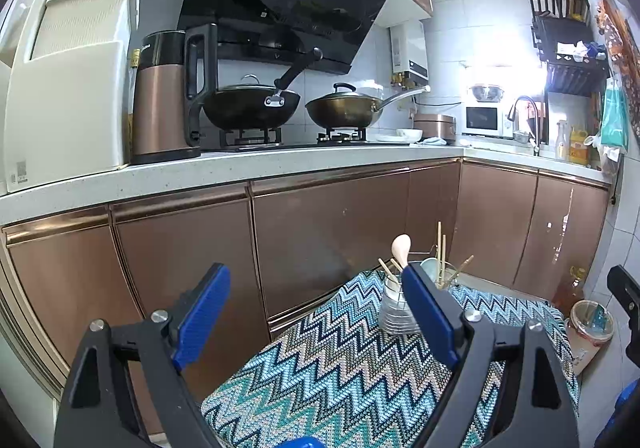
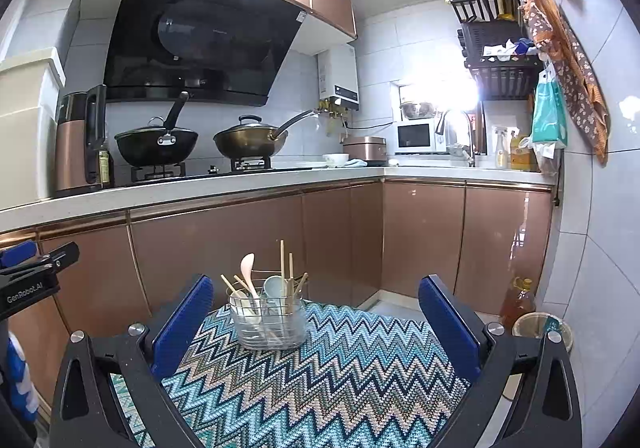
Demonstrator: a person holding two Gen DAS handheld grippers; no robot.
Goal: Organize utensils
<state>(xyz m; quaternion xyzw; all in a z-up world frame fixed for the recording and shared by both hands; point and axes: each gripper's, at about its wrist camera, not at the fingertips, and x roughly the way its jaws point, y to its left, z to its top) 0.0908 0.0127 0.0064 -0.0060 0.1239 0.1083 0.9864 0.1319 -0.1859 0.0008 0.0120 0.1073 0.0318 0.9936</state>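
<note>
The left claw (image 1: 316, 312) is spread wide with nothing between its fingers. The right claw (image 2: 316, 324) is likewise spread wide and holds nothing.

a zigzag-patterned cloth (image 2: 320, 376) covers the table, with a wire utensil holder (image 2: 268, 322) standing on it.

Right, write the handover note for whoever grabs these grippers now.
Left gripper: open, empty, raised above the near part of the zigzag cloth.
Right gripper: open, empty, pointed at the utensil holder.
Holder stands upright at the cloth's far end, with spoons and chopsticks standing in it.
Done: no loose utensils visible on the cloth.
Left: probably nothing; check outside the camera views.
</note>
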